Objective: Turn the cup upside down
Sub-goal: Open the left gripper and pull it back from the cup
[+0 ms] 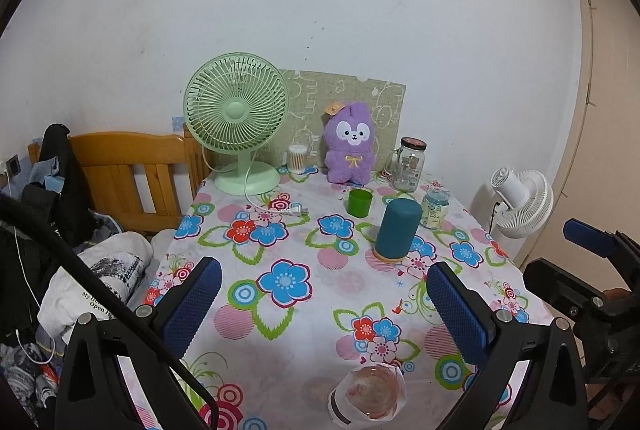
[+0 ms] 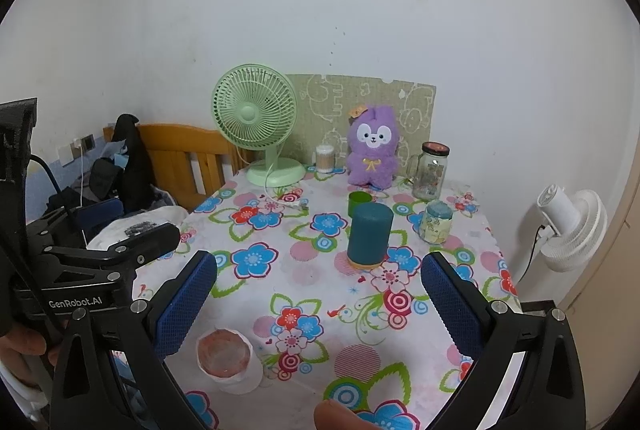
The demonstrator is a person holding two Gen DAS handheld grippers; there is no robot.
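So the cup [image 1: 368,396] is seen standing mouth-up near the front edge of the table [image 1: 304,326], which is covered in a loud flowery cloth. It's a whitish, see-through thing with a pinkish inside, and it can be spotted in the right wrist view too [image 2: 226,354], down low just beside the left pad of that tool.

Both sets of tongs are held wide apart with nothing between them: the left tongs [image 1: 320,306] are released above the cloth with the cup sitting just below the gap, and the right tongs [image 2: 320,306] are spread the same way, cup off to their left. Nothing is being touched by either one.

Further back, a teal cylinder [image 1: 398,230] is parked upright roughly mid-table, with a small green cup [image 1: 359,203] behind it and a little printed jar [image 1: 435,208] to its right. Along the wall a green desk fan [image 1: 236,114], a purple plush bunny [image 1: 350,146], a tub of cotton swabs [image 1: 298,158] and a glass jar mug [image 1: 409,164] are lined up. A white fan [image 1: 520,202] is seen off the table's right side, and a wooden bed frame [image 1: 128,166] on the left.
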